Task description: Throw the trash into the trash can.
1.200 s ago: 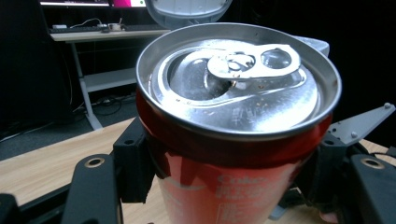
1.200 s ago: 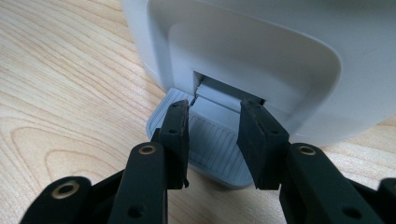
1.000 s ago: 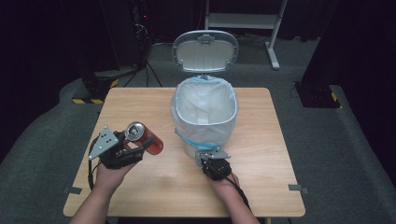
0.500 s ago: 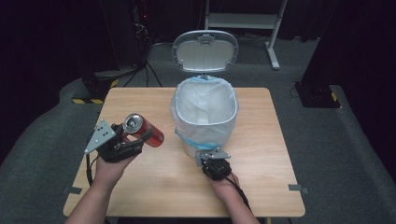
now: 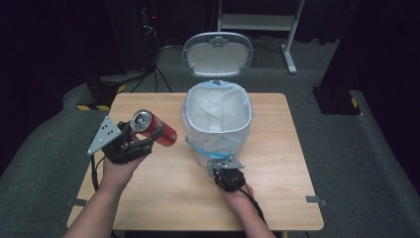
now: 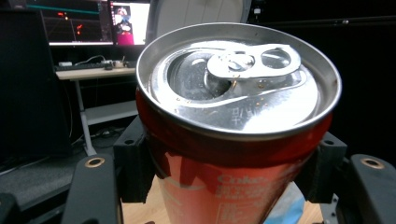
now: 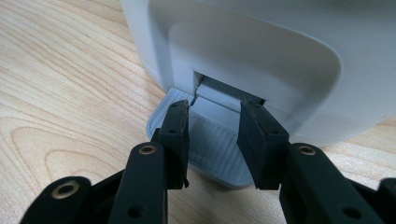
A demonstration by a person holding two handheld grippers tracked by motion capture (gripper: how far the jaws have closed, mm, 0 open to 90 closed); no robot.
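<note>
Dark studio floor surrounds the wooden surface (image 5: 277, 188); mid-surface a lined bin (image 5: 217, 124) stands open.

Left tool (image 6: 224, 179) grasps a red can (image 6: 233, 140), lifted clear, likely for dropping in.

Right tool (image 7: 215, 135), jaws apart, presses the pedal (image 7: 210, 140), holding the lid (image 5: 218, 53) up.

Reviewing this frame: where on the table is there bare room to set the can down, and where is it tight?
Bare wood on the table lies right of the bin and along the near edge between the forearms. The near side of the bin is tight: the right gripper sits over the pedal. The left gripper holds the can left of the bin.
</note>
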